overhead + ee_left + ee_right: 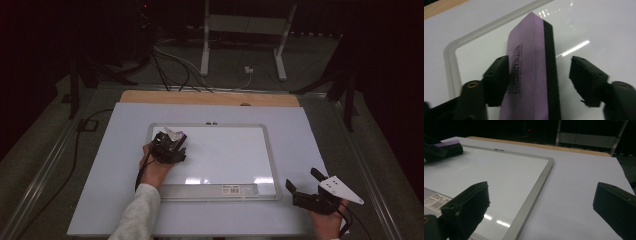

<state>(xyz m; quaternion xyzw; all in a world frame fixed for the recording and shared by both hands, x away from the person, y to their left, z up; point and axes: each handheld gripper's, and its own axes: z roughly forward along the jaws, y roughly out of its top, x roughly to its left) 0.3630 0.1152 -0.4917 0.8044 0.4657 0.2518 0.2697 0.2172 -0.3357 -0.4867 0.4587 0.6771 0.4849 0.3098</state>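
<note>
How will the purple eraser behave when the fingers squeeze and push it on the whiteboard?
The purple eraser looks like foam, so it is probably light and gives slightly. Its black felt face should slide easily on the glossy whiteboard. Standing on a narrow edge, it may tip.

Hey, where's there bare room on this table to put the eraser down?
Most of the whiteboard is bare, right of the purple eraser to its frame. The white sheet between that frame and the right gripper is bare too. It's crowded only around the left gripper, at the board's far left corner.

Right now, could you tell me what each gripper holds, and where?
Nothing is clamped: the left gripper straddles the eraser, one pad touching its purple side. The right gripper is open.
</note>
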